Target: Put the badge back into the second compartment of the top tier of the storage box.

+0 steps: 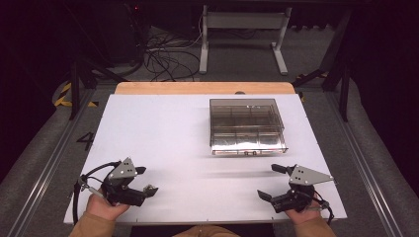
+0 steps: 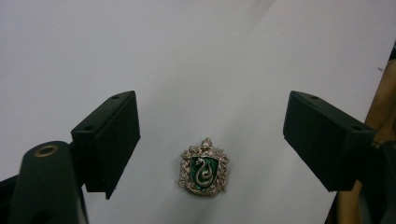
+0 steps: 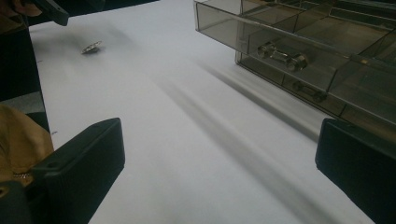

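A small crest-shaped badge [image 2: 203, 166], green with a silver snake and silver rim, lies flat on the white table [image 1: 163, 128]. My left gripper [image 2: 212, 135] hovers over it, open, with the badge between its two black jaws and touching neither. In the high view the left gripper [image 1: 146, 179] is at the near left. The right gripper [image 1: 268, 181] is at the near right, open and with nothing in it. In the right gripper view [image 3: 219, 172] the badge [image 3: 91, 47] lies far off at the upper left. A smoky clear compartment box [image 1: 247, 126] stands on the far right half.
The box [image 3: 303, 51] has a front drawer with a small metal handle [image 3: 280, 55]. A wooden strip [image 1: 205, 88] edges the table's far side. Beyond it stand a grey table frame [image 1: 244, 37] and floor cables [image 1: 165, 57]. Tan sleeves enter from the bottom.
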`<action>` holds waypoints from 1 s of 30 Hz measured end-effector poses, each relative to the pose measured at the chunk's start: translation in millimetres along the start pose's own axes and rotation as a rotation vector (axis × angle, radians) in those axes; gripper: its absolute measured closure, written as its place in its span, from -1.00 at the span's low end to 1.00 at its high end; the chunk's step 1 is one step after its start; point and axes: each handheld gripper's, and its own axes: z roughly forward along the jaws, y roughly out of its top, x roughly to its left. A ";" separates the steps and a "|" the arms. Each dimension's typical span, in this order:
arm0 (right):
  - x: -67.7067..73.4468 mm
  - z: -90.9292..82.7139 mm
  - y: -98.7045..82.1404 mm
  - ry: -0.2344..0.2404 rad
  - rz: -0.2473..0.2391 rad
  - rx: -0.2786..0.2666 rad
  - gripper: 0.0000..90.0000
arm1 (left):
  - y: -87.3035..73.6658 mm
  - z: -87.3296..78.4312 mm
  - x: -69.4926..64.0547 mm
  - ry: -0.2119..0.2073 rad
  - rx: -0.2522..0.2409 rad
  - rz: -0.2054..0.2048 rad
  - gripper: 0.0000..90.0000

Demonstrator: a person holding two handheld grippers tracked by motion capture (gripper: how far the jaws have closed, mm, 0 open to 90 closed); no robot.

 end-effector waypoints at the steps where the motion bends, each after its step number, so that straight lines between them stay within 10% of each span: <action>1: 0.0 0.0 0.0 0.000 0.000 0.000 -0.96 | -0.2 0.8 -0.3 -0.003 0.007 -0.004 -0.55; 30: 0.6 3.1 -0.5 0.024 -0.003 0.013 -0.96 | -3.1 20.9 1.5 0.000 0.231 0.010 -0.21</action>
